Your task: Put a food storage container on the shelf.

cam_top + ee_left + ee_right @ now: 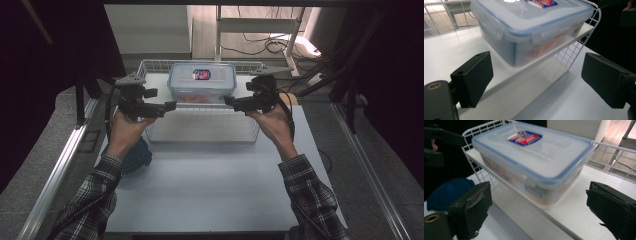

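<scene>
A clear plastic box (pixel 202 82) with a blue-rimmed snap lid and a red and blue label stands on the upper shelf of a white wire rack (pixel 150 66). My left gripper (pixel 170 106) sits just off the box's left side and my right gripper (pixel 230 101) just off its right side. Both are held level and point inward. In the left gripper view the box (pixel 529 22) lies beyond the wide-apart jaws of my left gripper (pixel 536 80), which hold nothing. In the right gripper view the box (pixel 534 157) sits ahead of my right gripper (pixel 539 205), whose jaws also stand apart and untouched.
The rack stands at the far end of a white table (pixel 210 185). A round blue object (pixel 139 155) lies on the table under the left forearm and appears again (pixel 449 192) in the right gripper view. Cables and a white frame (pixel 260 25) lie behind the rack; dark curtains flank both sides.
</scene>
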`<state>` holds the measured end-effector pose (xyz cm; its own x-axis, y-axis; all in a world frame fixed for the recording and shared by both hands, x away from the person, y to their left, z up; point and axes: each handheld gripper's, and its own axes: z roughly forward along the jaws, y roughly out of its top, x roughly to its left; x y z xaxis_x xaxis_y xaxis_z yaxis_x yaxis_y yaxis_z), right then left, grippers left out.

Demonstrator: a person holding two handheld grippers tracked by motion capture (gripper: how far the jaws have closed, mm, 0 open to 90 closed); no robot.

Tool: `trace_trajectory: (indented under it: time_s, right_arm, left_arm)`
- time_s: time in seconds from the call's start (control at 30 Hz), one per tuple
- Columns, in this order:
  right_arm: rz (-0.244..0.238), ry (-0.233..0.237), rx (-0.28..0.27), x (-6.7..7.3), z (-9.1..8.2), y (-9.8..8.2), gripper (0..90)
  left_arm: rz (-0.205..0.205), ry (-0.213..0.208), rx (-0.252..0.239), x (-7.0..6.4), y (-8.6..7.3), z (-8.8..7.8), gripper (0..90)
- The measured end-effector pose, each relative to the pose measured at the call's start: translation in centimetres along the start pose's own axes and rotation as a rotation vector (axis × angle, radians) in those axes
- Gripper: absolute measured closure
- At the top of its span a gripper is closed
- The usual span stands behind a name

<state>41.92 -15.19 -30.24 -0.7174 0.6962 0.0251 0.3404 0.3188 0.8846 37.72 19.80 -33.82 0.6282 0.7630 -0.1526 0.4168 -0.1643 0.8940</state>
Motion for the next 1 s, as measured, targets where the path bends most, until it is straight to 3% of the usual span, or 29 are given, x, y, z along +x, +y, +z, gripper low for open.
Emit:
trace_trajectory:
  time_s: [0.23,0.67,1.0]
  right_arm:
    - [-0.061,0.002,0.014,1.1,-0.4,-1.9,1.9]
    - [-0.095,0.023,0.010,2.5,-1.4,-4.7,1.4]
    - [-0.112,0.040,0.013,3.4,-2.0,-6.9,1.5]
  left_arm:
    - [0.011,0.001,0.022,-0.8,-2.2,-0.3,6.8]
    - [0.119,0.044,0.039,-2.7,-5.6,-1.3,4.0]
    - [0.096,0.026,0.035,-3.5,-8.4,-1.6,3.8]
